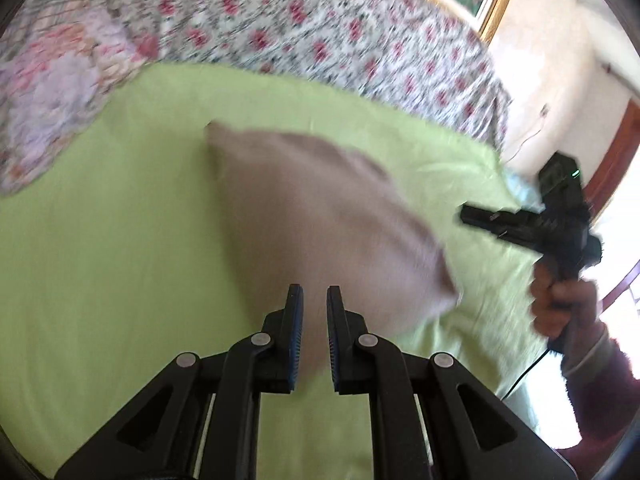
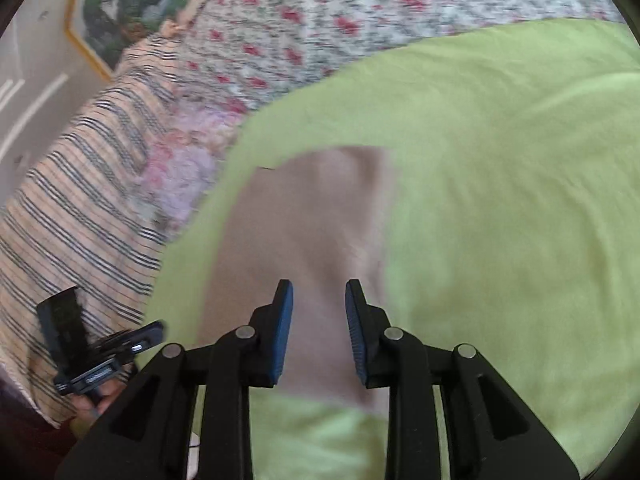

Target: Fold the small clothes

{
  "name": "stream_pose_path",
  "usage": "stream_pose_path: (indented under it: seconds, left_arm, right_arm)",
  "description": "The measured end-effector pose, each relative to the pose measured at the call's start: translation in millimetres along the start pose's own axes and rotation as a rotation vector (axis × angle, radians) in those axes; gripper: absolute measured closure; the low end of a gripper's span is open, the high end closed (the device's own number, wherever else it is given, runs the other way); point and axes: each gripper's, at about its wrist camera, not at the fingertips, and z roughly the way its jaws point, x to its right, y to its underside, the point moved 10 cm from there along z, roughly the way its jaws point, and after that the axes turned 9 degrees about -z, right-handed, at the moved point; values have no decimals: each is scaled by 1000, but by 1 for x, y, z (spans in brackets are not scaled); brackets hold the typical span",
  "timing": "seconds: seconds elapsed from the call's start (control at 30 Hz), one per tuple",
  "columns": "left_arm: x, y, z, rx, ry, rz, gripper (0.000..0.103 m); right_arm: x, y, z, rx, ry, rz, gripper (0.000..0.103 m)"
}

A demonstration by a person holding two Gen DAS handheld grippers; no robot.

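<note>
Left wrist view gives me the beige garment (image 1: pixel 320 216) lying on the lime-green sheet (image 1: pixel 100 240) of the bed, with the flowered bedspread (image 1: pixel 320 24) behind it. From here it reads as one compact, roughly four-sided piece with clean edges, so I judge at least one fold is already in it; the blur keeps me from counting layers. My left hand-held gripper (image 1: pixel 315 300) hangs over its near edge with the jaws drawn narrow, only a slim gap showing, and I see no cloth pinched between the pads. My right hand-held gripper (image 2: pixel 319 294) stands wider, a clear gap between its blue pads (image 2: pixel 283 320), also empty, with the beige piece under and beyond it. In the left view the right hand (image 1: pixel 560 304) shows off to the side of the garment, apart from it. My reading: this piece has been let go and lies flat. What remains, if anything, is a last fold or smoothing, and any further garments, none of which I can see.
</note>
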Motion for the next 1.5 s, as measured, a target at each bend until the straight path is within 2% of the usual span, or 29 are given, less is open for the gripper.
stream_pose_path:
  seconds: [0.07,0.2,0.27,0.3,0.37,0.4,0.47,0.57,0.67,0.77,0.87,0.93,1.0,1.03,1.07,1.17,1.37,1.5]
  left_arm:
    - [5,-20,12,24,11,8,93]
    - [10,-55,52,0,47,2,91]
    - [4,-55,73,-46,-9,4,92]
    - [-4,-46,92,-114,-36,0,94]
    - [-14,-31,108,-154,-72,-10,94]
    - [-17,-24,113,-159,-53,-38,95]
    - [-17,-21,118,-165,-47,-72,96]
    - [-16,-26,117,-161,-75,-81,96]
    - [-8,-26,97,-136,-29,-89,96]
    - [-8,-16,71,-123,8,-83,96]
    - [-11,8,52,-133,10,-53,95]
    - [-17,28,50,-166,-8,-52,94]
    - [-25,50,54,-204,-52,-61,95]
    - [-28,57,56,-211,-55,-71,95]
    - [-29,62,56,-213,-51,-81,95]
    - [-27,66,53,-195,-63,-90,95]
    - [-28,69,53,-186,-98,-90,94]
    - [-26,71,54,-190,-133,-69,94]
  right_arm:
    - [-2,-11,25,-18,-4,-20,75]
    - [4,-23,58,-58,-2,-43,75]
    - [11,-22,73,-96,10,-47,75]
    - [20,-18,82,-124,41,-48,75]
    - [37,-13,95,-167,93,-60,80]
    - [46,-10,102,-177,112,-57,82]
    - [53,-12,109,-158,84,-30,86]
    - [54,-16,109,-149,86,-30,87]
    - [45,-18,92,-130,105,-47,86]
    - [26,-13,69,-104,82,-71,83]
    - [-1,11,43,-94,27,-98,83]
    - [-15,38,32,-114,4,-116,83]
    - [-9,60,33,-151,33,-123,83]
    - [8,75,38,-203,112,-123,83]
    - [18,80,41,-221,154,-119,87]
    - [31,75,37,-178,125,-54,87]
    - [32,81,26,-187,191,-120,84]
    - [38,82,23,-173,181,-90,84]
